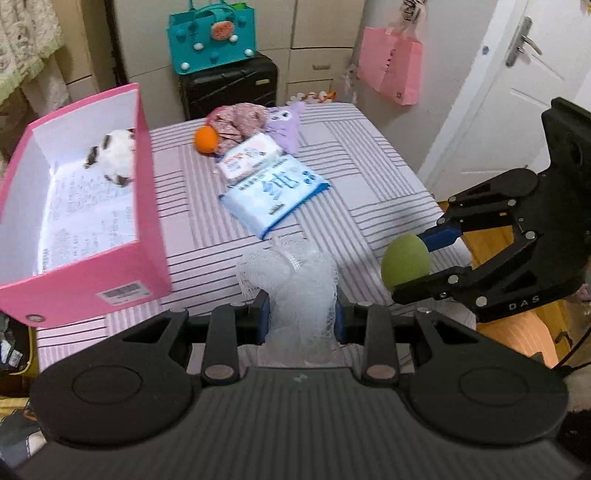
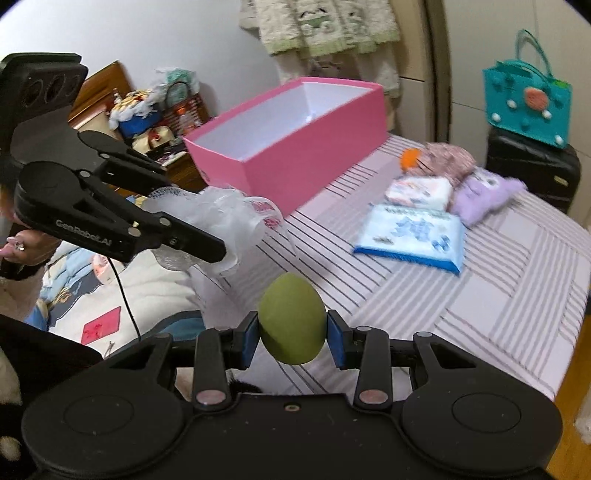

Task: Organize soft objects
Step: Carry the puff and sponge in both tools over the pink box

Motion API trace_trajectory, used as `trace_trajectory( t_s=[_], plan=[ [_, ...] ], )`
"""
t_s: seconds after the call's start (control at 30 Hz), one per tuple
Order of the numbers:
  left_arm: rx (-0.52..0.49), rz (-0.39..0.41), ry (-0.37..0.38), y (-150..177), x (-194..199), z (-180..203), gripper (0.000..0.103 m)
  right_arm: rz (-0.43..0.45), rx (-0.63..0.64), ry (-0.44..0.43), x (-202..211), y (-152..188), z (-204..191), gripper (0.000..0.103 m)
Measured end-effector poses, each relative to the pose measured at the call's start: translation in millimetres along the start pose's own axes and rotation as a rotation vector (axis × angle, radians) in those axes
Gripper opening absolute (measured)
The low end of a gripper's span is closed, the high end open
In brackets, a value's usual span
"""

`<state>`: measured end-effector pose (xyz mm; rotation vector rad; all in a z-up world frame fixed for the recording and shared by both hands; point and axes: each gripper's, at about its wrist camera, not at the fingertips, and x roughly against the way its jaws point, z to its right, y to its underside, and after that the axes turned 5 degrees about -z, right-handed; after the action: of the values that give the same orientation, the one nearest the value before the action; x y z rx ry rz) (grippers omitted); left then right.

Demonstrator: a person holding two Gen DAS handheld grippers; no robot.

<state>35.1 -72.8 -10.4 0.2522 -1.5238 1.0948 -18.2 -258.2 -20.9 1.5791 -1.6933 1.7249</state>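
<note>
The room is a small bedroom; pale cabinets (image 1: 317,44) fill the far wall, a white door (image 1: 517,92) stands at one side, and a lacy cream curtain (image 2: 325,26) hangs behind the far corner. The desk (image 1: 369,155) takes up the middle, draped in a cloth of grey and lilac stripes laid in blocks; wood floor (image 2: 576,387) shows past its near corner. A black suitcase (image 1: 229,88) stands beyond the desk with a teal felt bag (image 1: 212,37) on top; a pink paper bag (image 1: 391,68) hangs near the door.

On the desk, the pink box (image 1: 147,206) sits open near one edge, white inside, with a white and brown plush toy (image 1: 112,157) lying in it. Well apart from the box lies a cluster of soft things: a blue tissue pack (image 1: 275,194), a smaller white pack (image 1: 249,157) resting just behind it, a purple plush (image 1: 284,123), a pink floral cloth bundle (image 1: 236,120) and an orange ball (image 1: 207,139) touching that bundle.

The left claw (image 1: 301,317) is clamped tight on a white mesh bath pouf (image 1: 291,280), held above the desk's near edge beside the box corner; the right claw (image 2: 292,338) grips a green egg-shaped sponge (image 2: 291,317) between its 2 blue pads (image 2: 249,338), held above the desk, away from the box. A hand (image 2: 18,243) shows behind the left claw.
</note>
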Motion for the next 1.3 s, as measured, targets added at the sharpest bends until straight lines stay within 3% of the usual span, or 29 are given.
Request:
trace_trajectory(
  t_s=[0.3,0.43,0.53,0.8,1.07,1.2,1.3],
  plan=[
    [0.043,0.054,-0.053,-10,25,-31,0.031,0.038,0.053,-0.103,-5,-60,-22,0.044],
    [0.071,0.087,-0.059,-18,36,-52,0.031,0.056,0.092,-0.094,-12,-89,-33,0.044],
    [0.081,0.119,-0.075,-24,45,-69,0.031,0.092,0.133,-0.028,-17,-112,-40,0.045],
    [0.153,0.227,-0.079,-45,57,-123,0.031,0.127,0.105,-0.034,-39,-166,-27,0.045],
    [0.260,0.193,-0.115,-73,13,-187,0.031,0.056,0.246,0.063,-100,-212,-31,0.044],
    [0.329,0.147,-0.086,-86,-17,-218,0.033,0.001,0.327,0.123,-135,-230,-31,0.044],
    [0.321,0.126,-0.124,-96,-38,-228,0.033,-0.050,0.365,0.127,-156,-239,-28,0.044]
  ],
)
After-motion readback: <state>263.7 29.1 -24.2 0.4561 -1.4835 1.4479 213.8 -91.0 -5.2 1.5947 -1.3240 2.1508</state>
